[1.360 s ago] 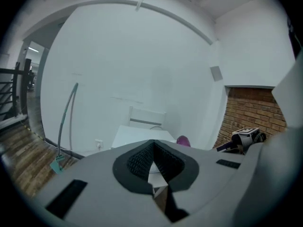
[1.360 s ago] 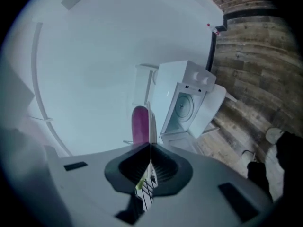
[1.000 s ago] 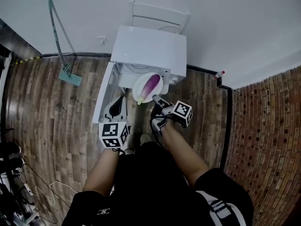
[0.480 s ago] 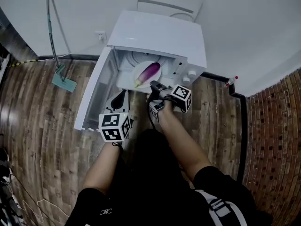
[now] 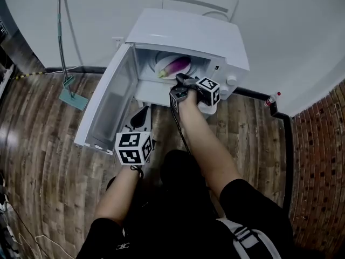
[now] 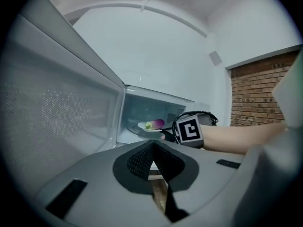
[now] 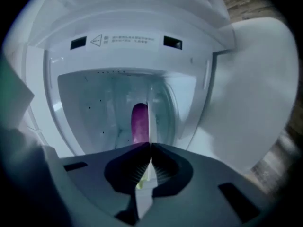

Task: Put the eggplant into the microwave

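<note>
While the right tongs (image 5: 181,81) were clamped on the plate (image 5: 163,60) rim, the eggplant (image 5: 178,66) lay straight ahead inside the microwave (image 5: 186,31), long axis roughly along the reach; left tongs (image 5: 143,117) shut, empty, farther back.

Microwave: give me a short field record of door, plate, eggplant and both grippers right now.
microwave: white, its opening faces the person
door: open, swung out to the left in the head view
plate: white, inside the cavity
eggplant: purple, lying on the plate, inside the cavity
right gripper: shut on the plate's rim, reaching into the opening
left gripper: jaws together, nothing between them, outside near the open door
plate set down: cannot tell
</note>
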A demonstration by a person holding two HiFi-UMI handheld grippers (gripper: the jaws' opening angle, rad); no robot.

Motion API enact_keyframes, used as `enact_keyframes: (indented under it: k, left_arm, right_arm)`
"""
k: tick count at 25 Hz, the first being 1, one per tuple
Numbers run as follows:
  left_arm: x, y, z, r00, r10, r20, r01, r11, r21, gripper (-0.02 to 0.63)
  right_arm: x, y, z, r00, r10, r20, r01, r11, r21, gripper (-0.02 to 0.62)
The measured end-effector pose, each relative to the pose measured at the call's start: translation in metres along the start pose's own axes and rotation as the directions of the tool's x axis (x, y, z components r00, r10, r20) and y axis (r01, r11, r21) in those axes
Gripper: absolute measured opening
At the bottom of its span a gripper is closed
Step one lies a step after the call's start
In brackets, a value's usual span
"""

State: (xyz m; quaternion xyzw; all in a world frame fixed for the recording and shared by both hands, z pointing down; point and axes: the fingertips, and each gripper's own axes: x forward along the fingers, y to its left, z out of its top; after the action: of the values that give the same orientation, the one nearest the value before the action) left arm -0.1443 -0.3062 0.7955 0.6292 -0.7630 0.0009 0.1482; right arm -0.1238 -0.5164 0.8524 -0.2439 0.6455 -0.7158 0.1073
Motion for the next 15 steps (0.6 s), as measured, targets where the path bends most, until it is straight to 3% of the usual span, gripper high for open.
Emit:
enact_keyframes:
  k: [15]
  left_arm:
    - [-0.028, 0.006, -0.016, 1.000, 0.011, -0.015, -0.010, 0.999, 0.043, -0.002]
  right_arm:
    - [0.072, 0.009, 0.025, 0.996, -0.054, 0.066, 0.061, 0.992, -0.107, 0.023]
